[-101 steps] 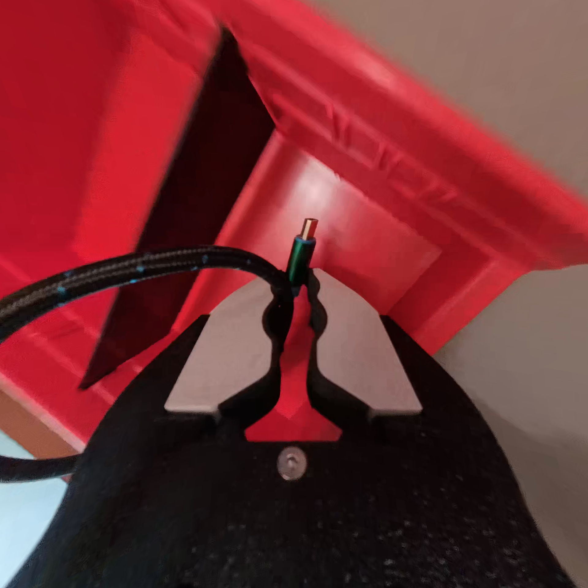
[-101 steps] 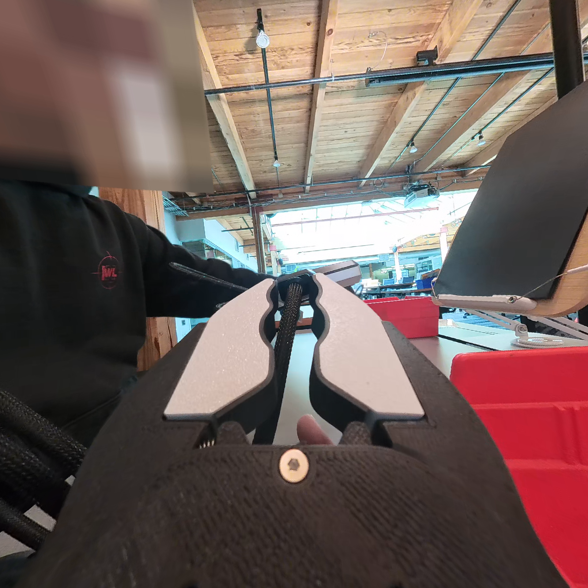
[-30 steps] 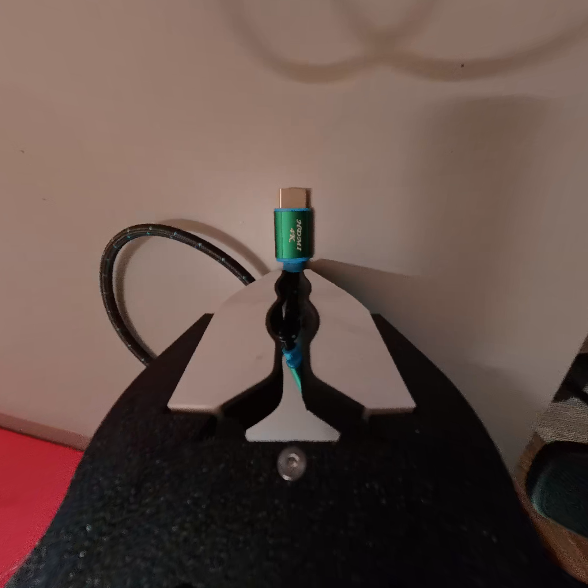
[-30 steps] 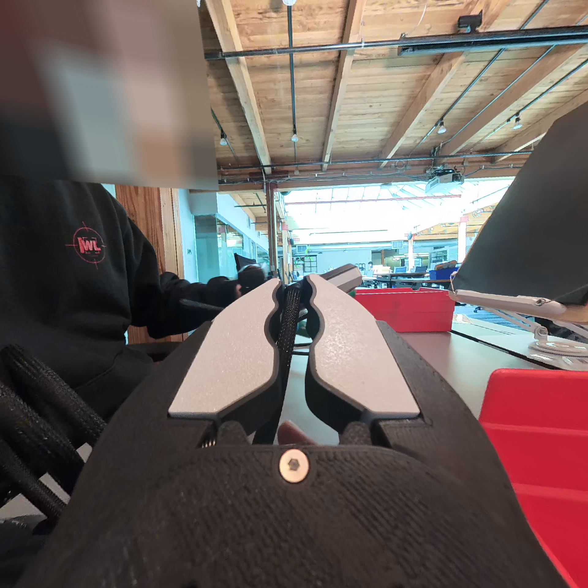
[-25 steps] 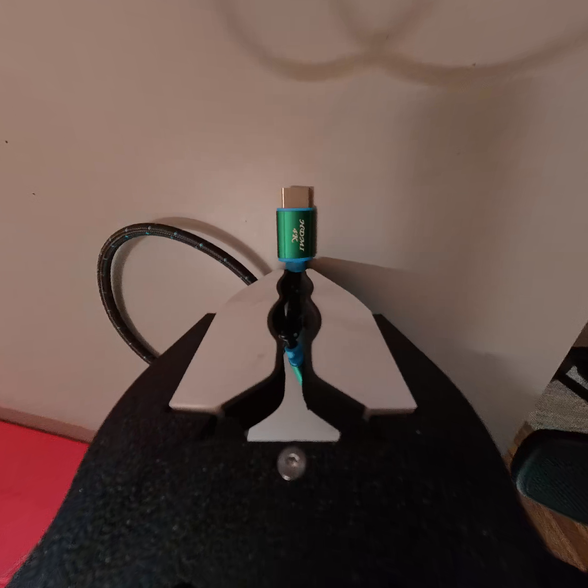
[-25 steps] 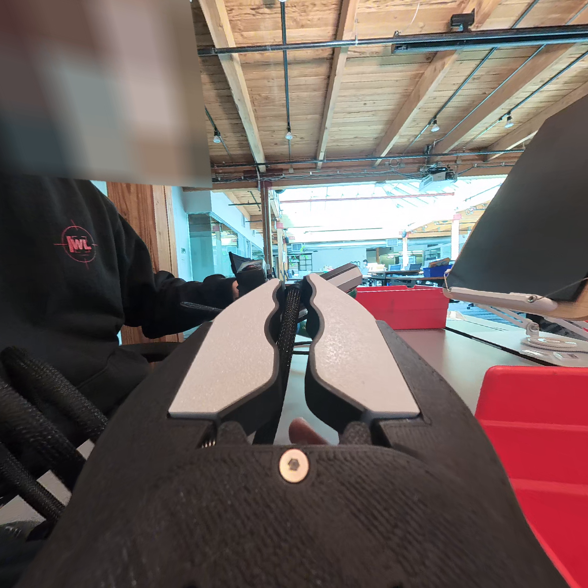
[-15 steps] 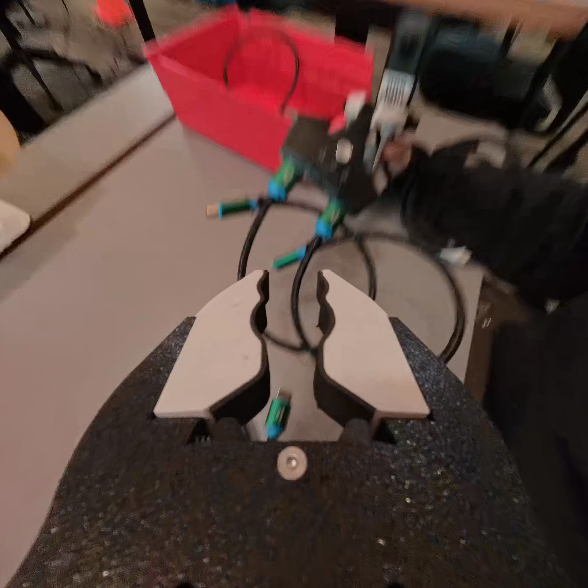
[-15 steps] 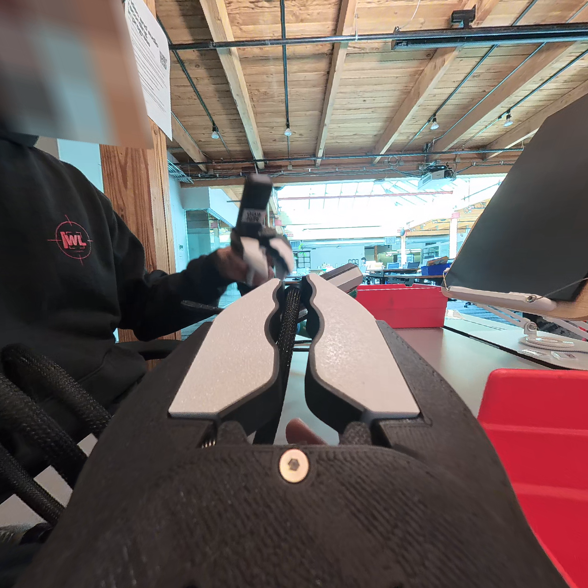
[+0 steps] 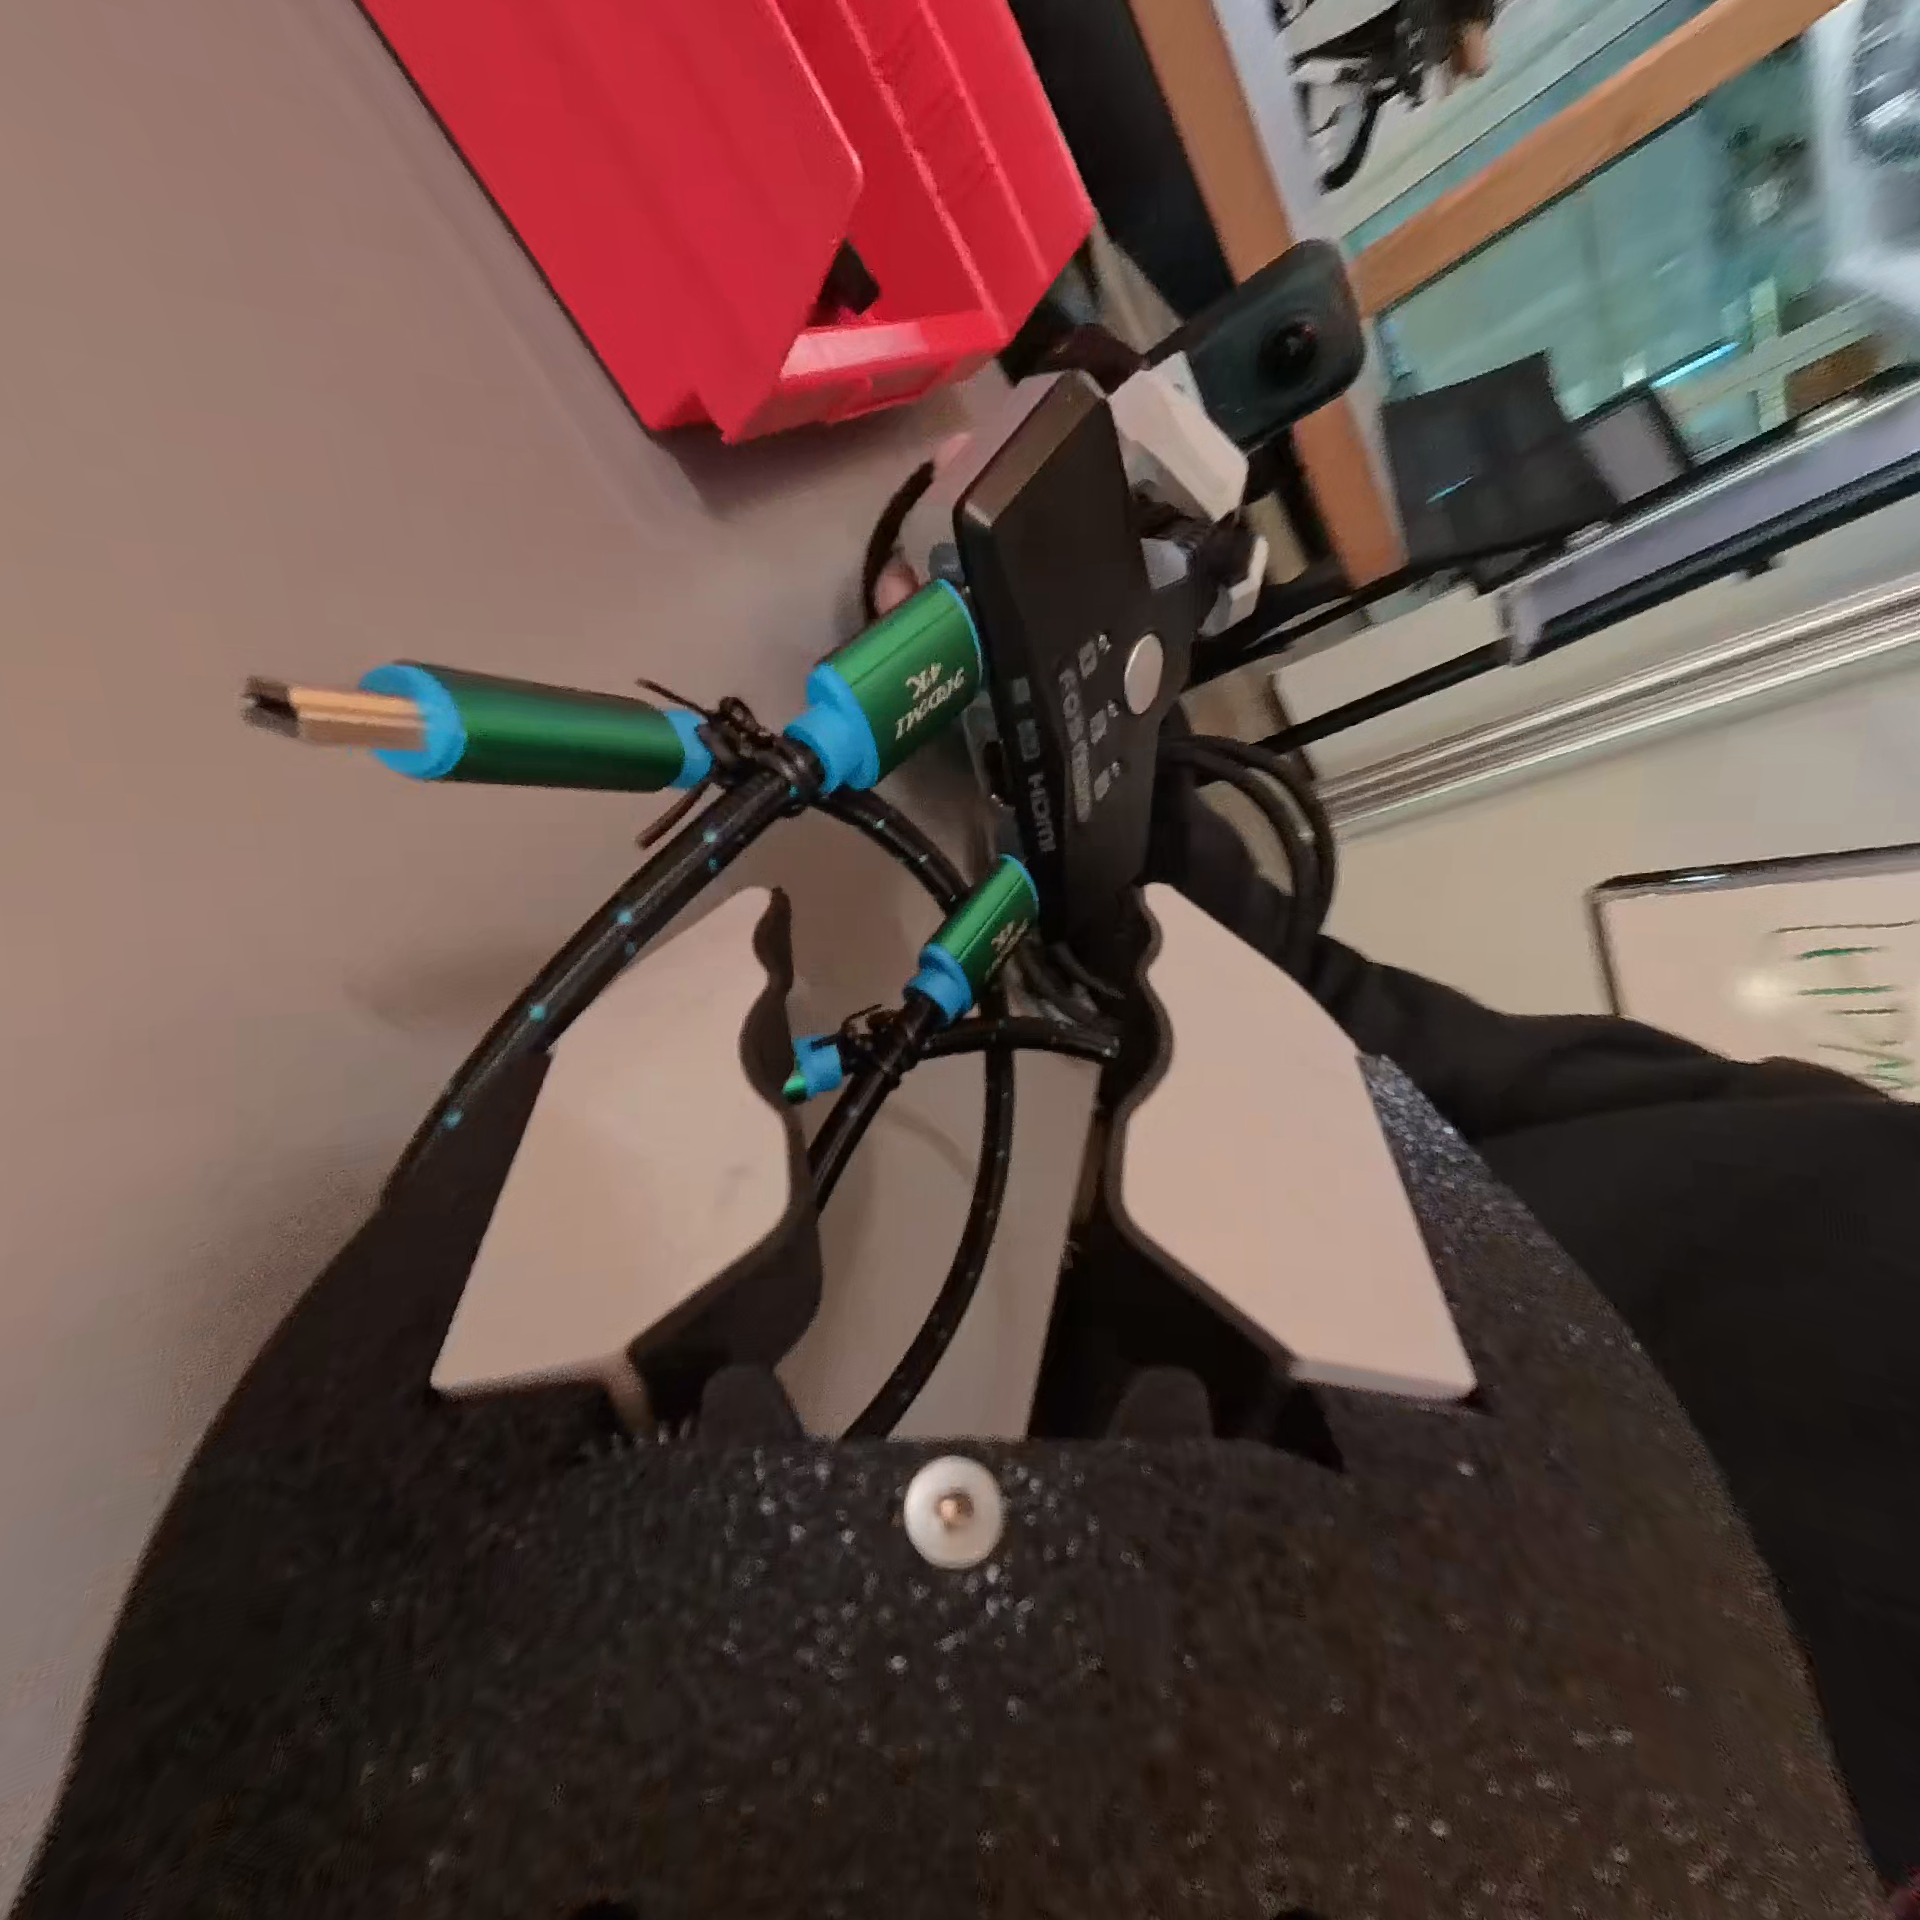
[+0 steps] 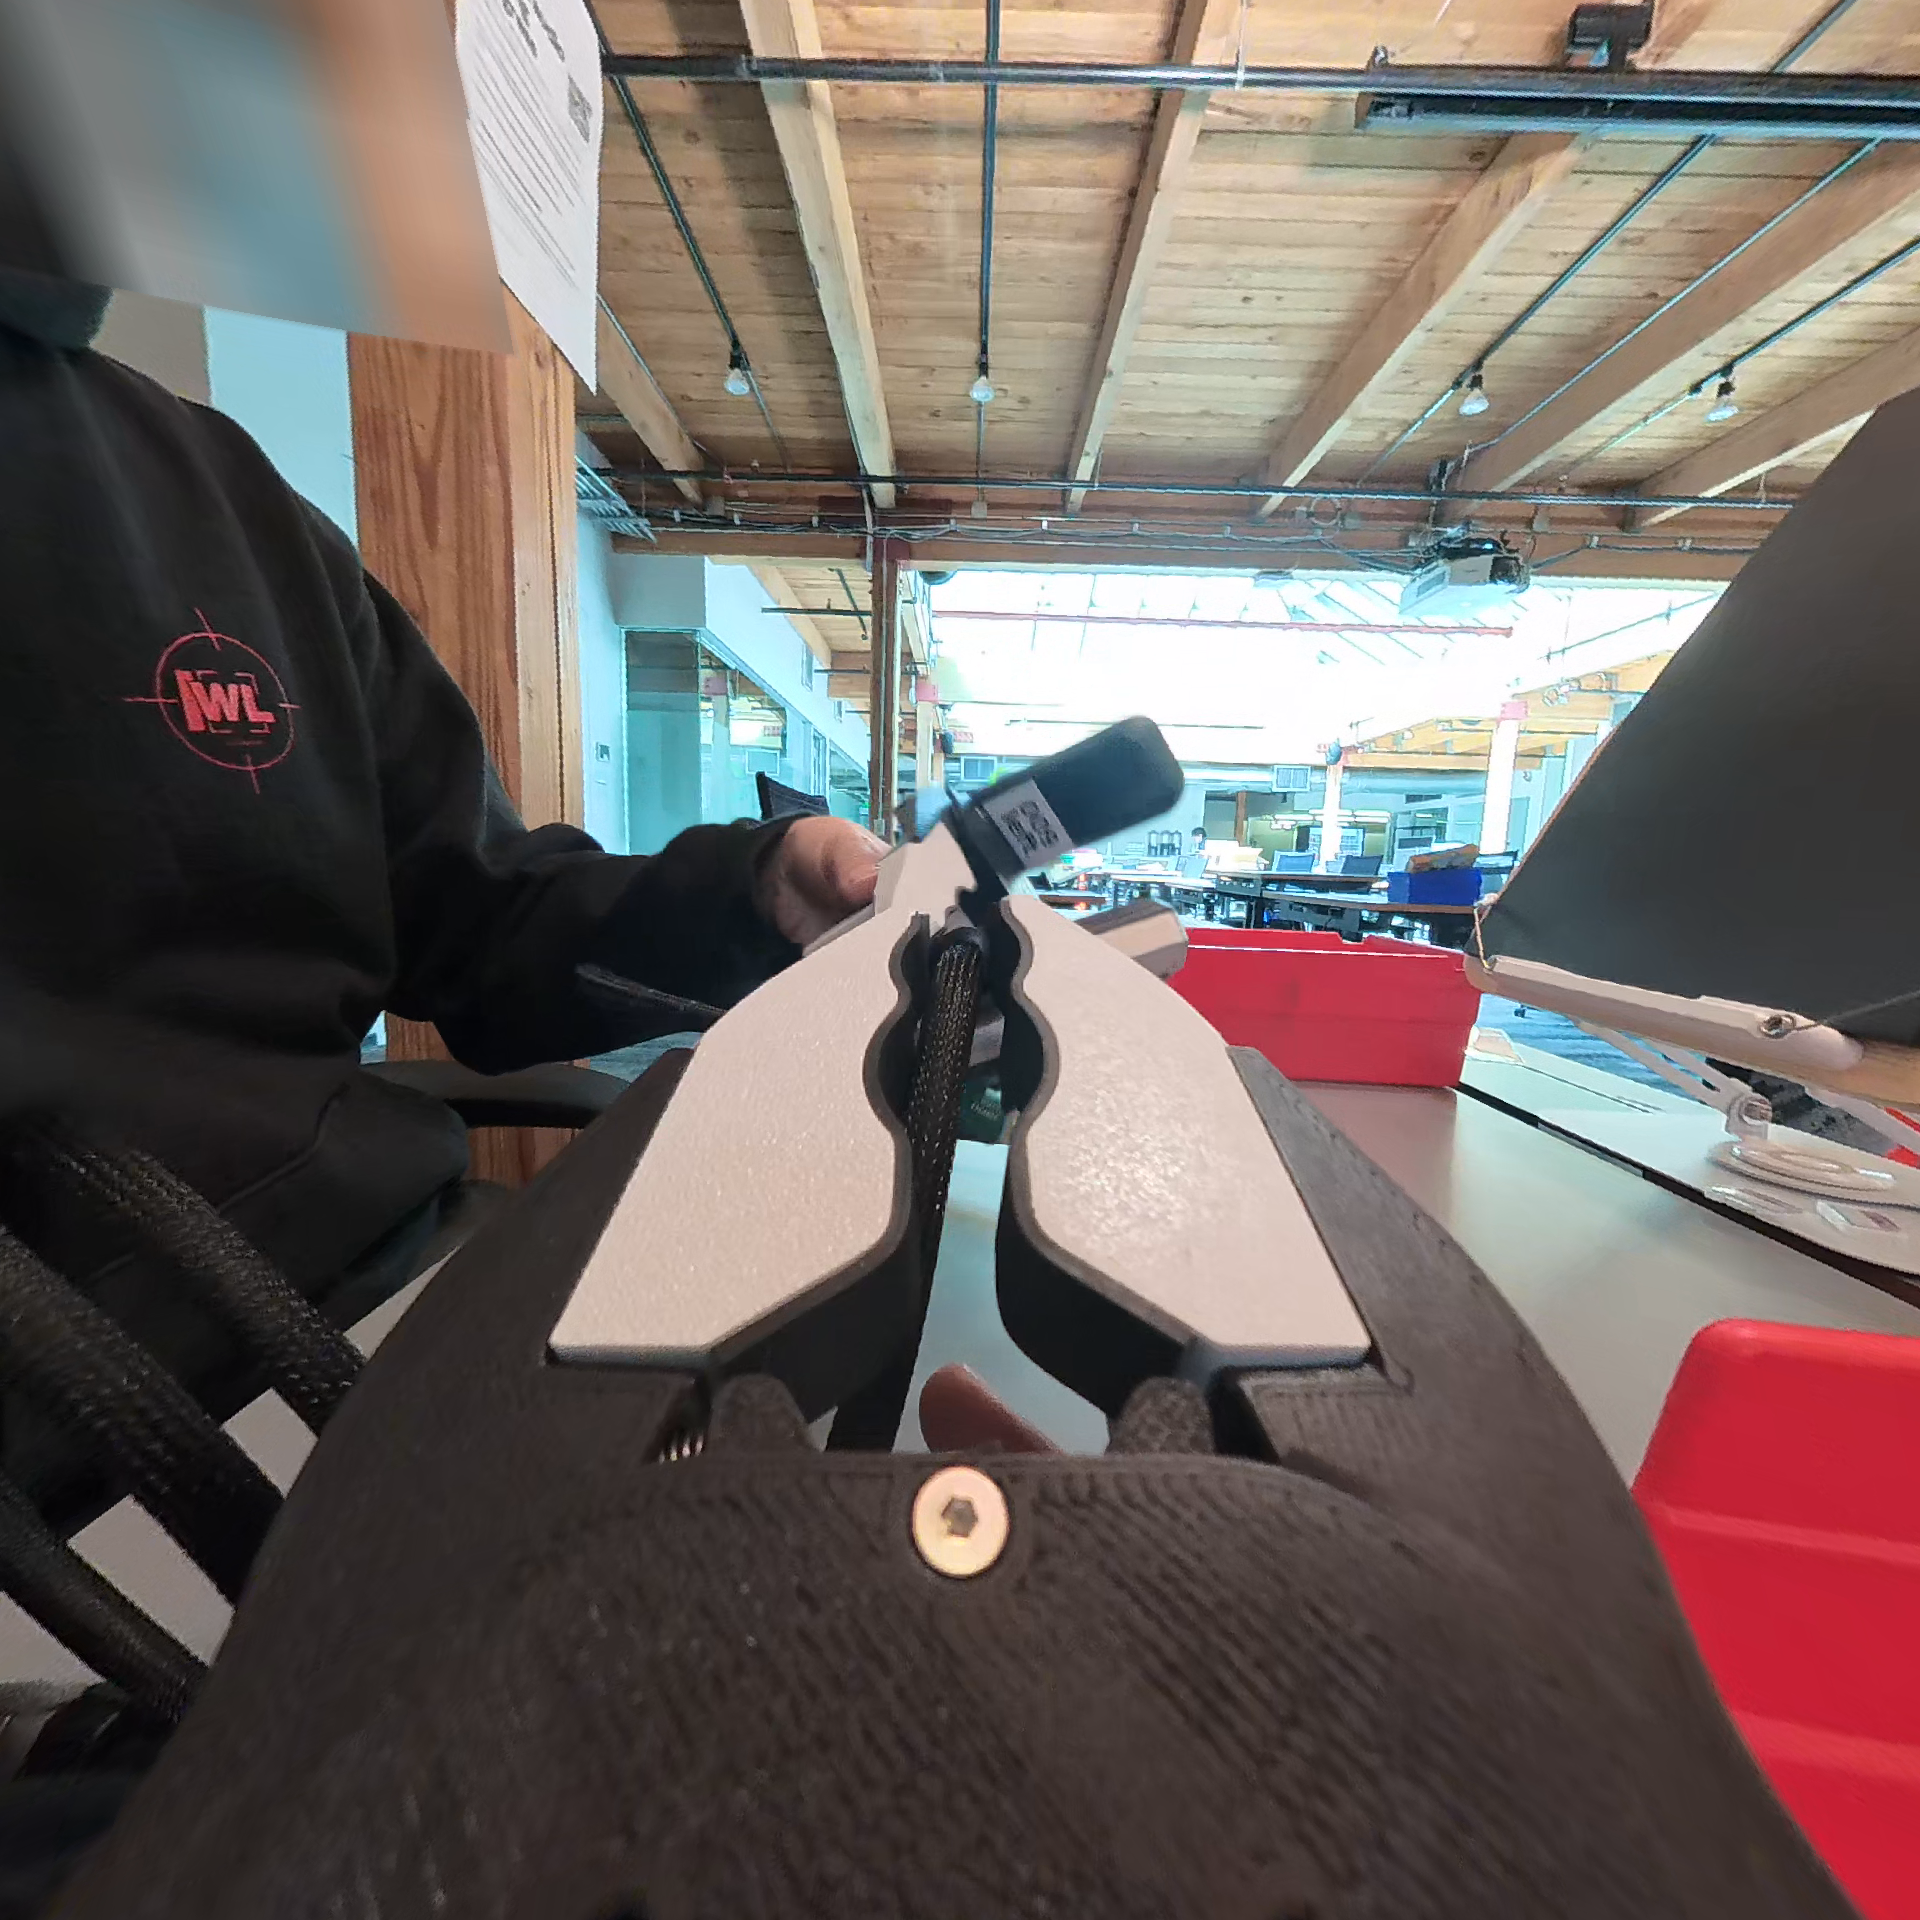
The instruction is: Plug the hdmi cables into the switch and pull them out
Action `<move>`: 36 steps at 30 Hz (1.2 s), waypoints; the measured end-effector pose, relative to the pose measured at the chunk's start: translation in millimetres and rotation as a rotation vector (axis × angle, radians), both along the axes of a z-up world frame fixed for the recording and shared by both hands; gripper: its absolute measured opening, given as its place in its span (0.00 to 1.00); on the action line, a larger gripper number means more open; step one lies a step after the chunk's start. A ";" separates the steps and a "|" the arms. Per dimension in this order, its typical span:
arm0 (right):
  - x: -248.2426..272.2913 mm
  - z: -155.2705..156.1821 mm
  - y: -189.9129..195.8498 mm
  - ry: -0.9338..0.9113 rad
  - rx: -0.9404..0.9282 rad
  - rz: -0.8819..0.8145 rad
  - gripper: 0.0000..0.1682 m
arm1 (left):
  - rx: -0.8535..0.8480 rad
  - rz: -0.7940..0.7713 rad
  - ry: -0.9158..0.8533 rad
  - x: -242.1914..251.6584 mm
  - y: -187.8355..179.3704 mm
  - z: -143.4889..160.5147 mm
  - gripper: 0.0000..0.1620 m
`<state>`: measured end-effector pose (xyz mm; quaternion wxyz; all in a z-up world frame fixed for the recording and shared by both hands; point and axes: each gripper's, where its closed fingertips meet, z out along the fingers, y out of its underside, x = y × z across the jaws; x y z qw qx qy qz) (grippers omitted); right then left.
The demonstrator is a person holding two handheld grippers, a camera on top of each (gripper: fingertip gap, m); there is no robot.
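In the left wrist view the black HDMI switch [image 9: 1070, 644] hangs on edge above the grey table [image 9: 260, 416]. Two green plugs sit in its side, an upper one [image 9: 894, 686] and a lower one [image 9: 982, 935]. A loose green plug with a gold tip [image 9: 468, 722] is zip-tied to the upper cable and points left. My left gripper [image 9: 961, 914] is open, its fingertips on either side of the lower plug and its cables. My right gripper [image 10: 961, 925] is shut on a black braided cable [image 10: 940, 1039]. It also shows behind the switch [image 9: 1184, 447].
A red bin [image 9: 727, 187] stands on the table beyond the switch and also shows in the right wrist view [image 10: 1330, 997]. Another red bin [image 10: 1787, 1558] sits at the near right. A dark screen on a stand [image 10: 1714, 831] is at the right. A person in a black hoodie [image 10: 208, 831] sits at the left.
My left gripper was shut on a green plug's cable, let it go and opened. It swung round and closed in on the switch. My right gripper kept its hold on the cable.
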<state>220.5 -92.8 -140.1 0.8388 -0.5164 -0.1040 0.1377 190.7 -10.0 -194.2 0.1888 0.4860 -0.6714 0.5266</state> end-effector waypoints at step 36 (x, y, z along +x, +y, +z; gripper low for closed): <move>9.0 -14.1 12.1 -0.118 -0.078 -0.179 0.13 | -0.277 0.183 0.202 13.0 23.2 -14.2 0.04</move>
